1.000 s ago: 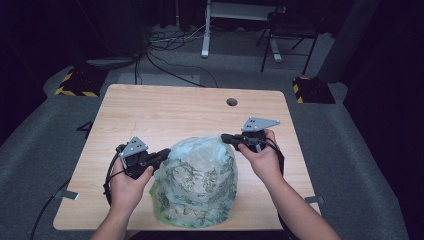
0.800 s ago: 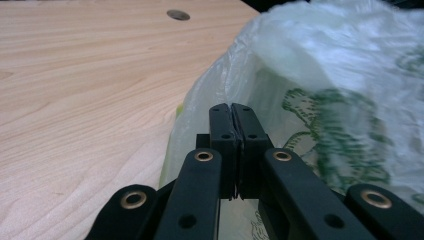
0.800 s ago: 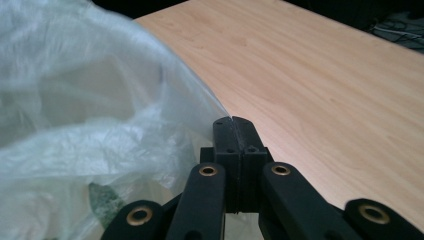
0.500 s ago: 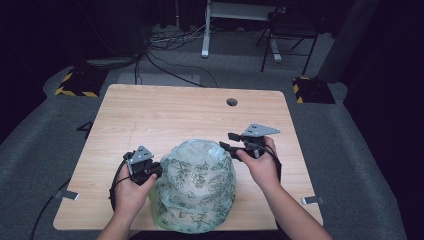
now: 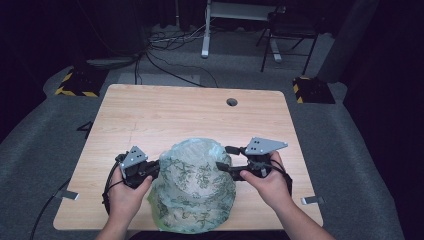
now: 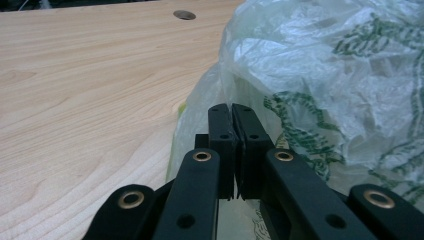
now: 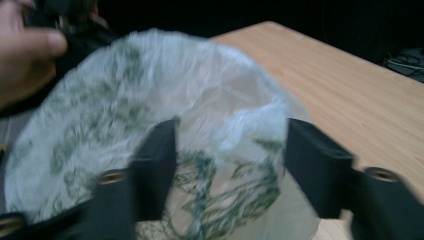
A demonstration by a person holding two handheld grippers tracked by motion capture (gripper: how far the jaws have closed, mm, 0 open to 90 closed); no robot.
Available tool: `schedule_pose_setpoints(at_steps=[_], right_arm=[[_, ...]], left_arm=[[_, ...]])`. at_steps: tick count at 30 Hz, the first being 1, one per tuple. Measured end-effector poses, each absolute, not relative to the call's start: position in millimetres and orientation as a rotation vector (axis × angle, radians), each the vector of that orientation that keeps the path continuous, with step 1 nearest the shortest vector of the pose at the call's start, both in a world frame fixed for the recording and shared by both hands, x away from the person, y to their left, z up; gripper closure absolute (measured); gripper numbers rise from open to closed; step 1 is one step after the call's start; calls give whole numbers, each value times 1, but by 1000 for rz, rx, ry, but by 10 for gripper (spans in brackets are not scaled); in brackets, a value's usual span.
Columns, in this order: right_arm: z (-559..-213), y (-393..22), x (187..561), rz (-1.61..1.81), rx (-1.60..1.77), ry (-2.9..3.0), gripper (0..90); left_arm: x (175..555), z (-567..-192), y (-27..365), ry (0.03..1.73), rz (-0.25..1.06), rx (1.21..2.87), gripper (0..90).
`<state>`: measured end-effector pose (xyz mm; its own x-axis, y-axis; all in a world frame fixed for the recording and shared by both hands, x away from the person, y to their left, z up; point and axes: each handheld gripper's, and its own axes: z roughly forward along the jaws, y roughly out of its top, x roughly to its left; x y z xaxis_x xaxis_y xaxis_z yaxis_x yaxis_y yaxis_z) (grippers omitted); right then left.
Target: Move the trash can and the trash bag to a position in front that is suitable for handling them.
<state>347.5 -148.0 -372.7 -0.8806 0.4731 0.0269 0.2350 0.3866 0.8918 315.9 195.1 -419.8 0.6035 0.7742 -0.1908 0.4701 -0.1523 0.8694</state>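
- Work in hand: handling a thin plastic bag (image 5: 195, 192) with green print; judged mid-way, with one side gripped and the other side let go.
- Bag location: on the tabletop (image 5: 190, 115), at the near edge by the person, puffed up into a dome and slightly overhanging that edge.
- Left tongs (image 5: 156, 169): at the bag's left flank, jaws pressed together; in the left gripper view the tongs (image 6: 232, 117) meet on a fold of the bag film, so they are holding the bag.
- Right tongs (image 5: 222, 166): at the bag's right flank, jaws apart at a middling width. They have just been opening and then drew in a little; the right gripper view shows the bag (image 7: 165, 125) rising between the jaws, with no pinch on it that I can make out (picture blurred).
- Left to do, by my judgement: re-grip the right side, then go on spreading or folding.
- Count: one bag, two tongs, two hands, one tabletop, one round hole (image 5: 231, 102) on the far side of the tabletop from the bag.
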Motion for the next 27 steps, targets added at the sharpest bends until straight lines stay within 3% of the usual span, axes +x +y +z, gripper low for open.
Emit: schedule_pose_setpoints(at_steps=[3,5,12,13,16,17,19,20,22,24,27], right_arm=[[-368,-153,346,1448,607,2402,774],[-363,-161,346,1486,629,2385,892],[-366,-184,346,1480,699,2388,900],[-368,-185,346,1511,691,2390,872],[-366,-180,344,1525,676,2349,456],[-366,-174,344,1522,659,2330,407],[-366,-165,345,1501,622,2343,407],[-367,-159,347,1468,601,2356,449],[-369,-152,350,1417,555,2395,689],[-369,-151,352,1375,556,2385,851],[-365,-158,354,1426,603,2362,900]], left_arm=[[315,-418,195,1000,376,1800,877],[314,-417,196,995,379,1796,877],[313,-422,194,986,364,1792,877],[313,-422,194,984,367,1791,877],[312,-420,194,982,371,1791,877],[312,-420,194,979,372,1792,877],[312,-418,192,973,379,1791,877],[311,-417,192,969,382,1795,876],[311,-416,191,965,387,1793,875],[310,-415,191,963,384,1788,874],[308,-413,194,954,394,1784,868]])
